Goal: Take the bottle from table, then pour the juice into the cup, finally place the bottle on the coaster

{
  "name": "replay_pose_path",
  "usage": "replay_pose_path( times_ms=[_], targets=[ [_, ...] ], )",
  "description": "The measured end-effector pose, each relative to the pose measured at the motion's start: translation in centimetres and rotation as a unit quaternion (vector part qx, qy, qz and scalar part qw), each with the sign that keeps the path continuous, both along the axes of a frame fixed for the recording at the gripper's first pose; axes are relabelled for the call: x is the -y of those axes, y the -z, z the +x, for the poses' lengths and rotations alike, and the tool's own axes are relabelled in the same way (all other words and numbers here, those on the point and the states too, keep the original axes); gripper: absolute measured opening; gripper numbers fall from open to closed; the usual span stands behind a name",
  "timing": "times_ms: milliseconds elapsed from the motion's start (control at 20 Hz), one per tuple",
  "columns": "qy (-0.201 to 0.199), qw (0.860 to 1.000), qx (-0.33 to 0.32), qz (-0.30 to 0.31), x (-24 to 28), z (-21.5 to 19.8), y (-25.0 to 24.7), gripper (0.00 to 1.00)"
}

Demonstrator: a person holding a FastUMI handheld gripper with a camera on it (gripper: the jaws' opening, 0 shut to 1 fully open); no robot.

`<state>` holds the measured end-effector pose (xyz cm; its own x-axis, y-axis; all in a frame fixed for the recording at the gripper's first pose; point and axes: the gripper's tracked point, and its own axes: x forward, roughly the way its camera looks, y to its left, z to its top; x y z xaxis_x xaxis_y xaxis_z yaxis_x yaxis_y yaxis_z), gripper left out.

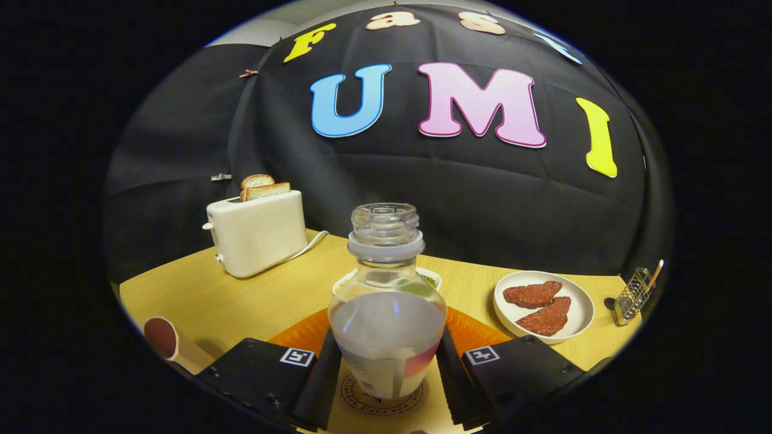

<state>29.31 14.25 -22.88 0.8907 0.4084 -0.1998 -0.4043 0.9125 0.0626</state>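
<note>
A clear, uncapped bottle (386, 319) stands upright between my fingers, about half full of whitish juice. Its base rests on a round printed coaster (382, 399) on the wooden table (241, 301). My gripper (389, 333) is shut on the bottle, one finger against each side of its body. To the left of my left finger, near the table's front edge, is a paper cup (161, 337) with a dark reddish inside.
An orange ribbed mat (470, 330) lies just behind the bottle, with a small white dish (429, 278) beyond it. A white toaster (256, 234) with bread slices stands back left. A plate (579, 313) with two red patties and a wire holder (633, 296) sit on the right.
</note>
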Motion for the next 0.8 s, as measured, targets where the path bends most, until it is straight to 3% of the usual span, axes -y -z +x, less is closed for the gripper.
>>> replay_pose_path(
  times_ms=[550, 800],
  targets=[
    [-0.015, 0.999, 0.04, -0.029, 0.2, -1.8, -0.4, 0.75],
    [-0.005, 1.0, 0.019, -0.009, 0.7, -1.4, -0.1, 0.78]
  ],
)
